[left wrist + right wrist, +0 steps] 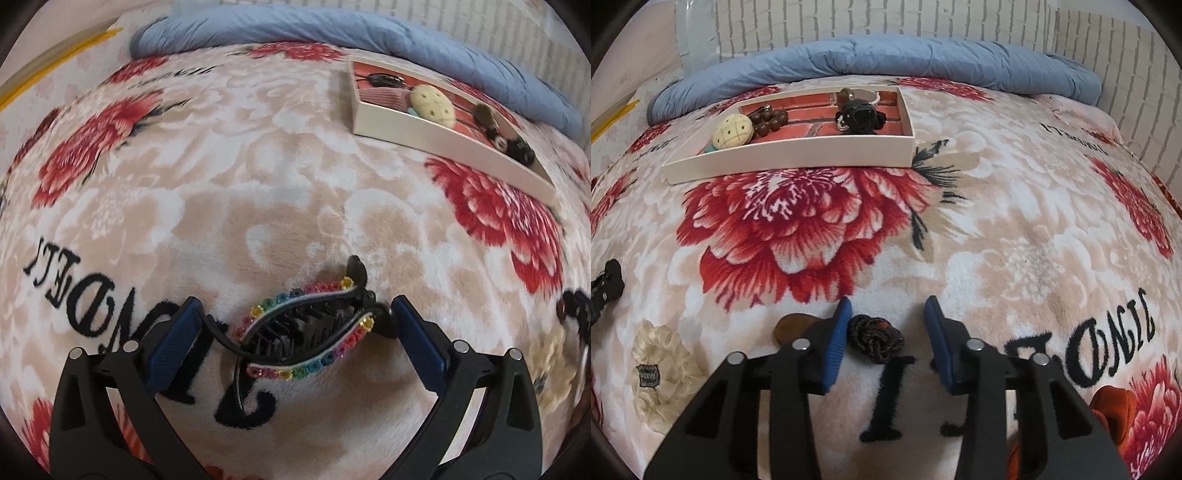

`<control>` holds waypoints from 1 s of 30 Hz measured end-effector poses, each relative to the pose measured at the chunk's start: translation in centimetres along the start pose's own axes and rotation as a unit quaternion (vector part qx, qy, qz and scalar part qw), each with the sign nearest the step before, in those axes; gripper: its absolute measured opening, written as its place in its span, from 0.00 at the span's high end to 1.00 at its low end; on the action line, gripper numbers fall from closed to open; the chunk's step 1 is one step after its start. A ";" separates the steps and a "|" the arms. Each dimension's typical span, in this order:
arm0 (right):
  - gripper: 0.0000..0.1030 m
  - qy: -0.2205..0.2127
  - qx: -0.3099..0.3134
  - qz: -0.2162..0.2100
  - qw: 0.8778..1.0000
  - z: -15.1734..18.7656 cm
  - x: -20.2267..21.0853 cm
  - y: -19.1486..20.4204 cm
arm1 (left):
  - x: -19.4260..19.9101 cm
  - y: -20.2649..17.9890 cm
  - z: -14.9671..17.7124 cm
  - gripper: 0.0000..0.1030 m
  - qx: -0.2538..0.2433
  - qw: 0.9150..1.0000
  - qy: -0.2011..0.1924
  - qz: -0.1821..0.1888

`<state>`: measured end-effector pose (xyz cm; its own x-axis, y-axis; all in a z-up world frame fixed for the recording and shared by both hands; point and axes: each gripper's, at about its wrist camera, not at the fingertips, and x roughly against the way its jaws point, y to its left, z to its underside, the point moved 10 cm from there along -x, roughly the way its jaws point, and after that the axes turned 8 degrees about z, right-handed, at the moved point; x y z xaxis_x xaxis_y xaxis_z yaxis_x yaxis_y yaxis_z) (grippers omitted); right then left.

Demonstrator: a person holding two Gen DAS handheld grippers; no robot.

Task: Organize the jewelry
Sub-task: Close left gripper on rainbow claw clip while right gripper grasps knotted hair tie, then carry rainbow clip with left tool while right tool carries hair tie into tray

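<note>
Left claw (295,332): jaws spread wide, holding nothing. A hair clip (306,332) lies on the blanket (258,166) directly between the two blue pads (173,343). The clip's long axis runs roughly across the gap, slightly slanted, so its ends point toward the pads. Its far hinge end sits just beside the right-side pad; contact cannot be confirmed. Judgement: closing would squeeze it lengthwise.

Clip appearance: black plastic with teeth, two curved arms edged with rainbow-coloured stones.

Right claw (884,332): jaws moderately open, empty. A small dark braided hair tie (875,338) lies between its fingertips, closer to the left-side pad.

The tray (790,162) lies ahead of both claws, well apart, already holding several pieces. From the left claw it sits ahead and to the right.
</note>
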<state>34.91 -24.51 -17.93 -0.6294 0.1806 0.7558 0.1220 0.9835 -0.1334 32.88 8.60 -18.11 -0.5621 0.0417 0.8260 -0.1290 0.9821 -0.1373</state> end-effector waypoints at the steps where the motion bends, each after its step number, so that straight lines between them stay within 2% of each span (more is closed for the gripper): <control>1: 0.65 -0.001 0.002 -0.001 1.000 0.0 0.0 0.1 | -0.1 0.0 -0.1 0.05 0.006 1.000 0.001 -0.006; 6: 0.71 0.001 -0.001 -0.013 1.000 0.0 0.0 0.2 | -0.4 0.0 -0.2 0.05 0.022 0.999 0.003 -0.031; 10: 0.75 0.002 0.001 -0.018 1.000 0.0 0.1 0.4 | -0.3 -0.1 -0.2 0.05 0.027 0.999 0.000 -0.026; 14: 0.76 -0.001 -0.008 -0.023 1.000 0.0 0.3 0.2 | -0.1 -0.1 -0.1 0.12 0.019 1.000 -0.003 -0.020; 20: 0.76 -0.012 -0.020 -0.030 0.999 -0.7 1.0 -0.2 | 0.4 -0.1 -0.1 0.13 0.002 1.000 -0.002 0.003; 26: 0.77 -0.031 -0.017 -0.028 0.999 -2.8 2.2 -0.3 | 1.8 -0.4 -1.9 0.13 -0.013 0.999 -0.027 0.023; 30: 0.77 -0.051 -0.009 -0.025 0.998 -5.6 3.2 -0.1 | 3.3 -1.5 -4.6 0.13 -0.033 0.998 -0.051 0.031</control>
<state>37.18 -24.11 -11.93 -0.7097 0.1323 0.6919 0.1025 0.9911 -0.0844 34.97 8.07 -12.72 -0.6484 0.0878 0.7562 -0.0381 0.9883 -0.1474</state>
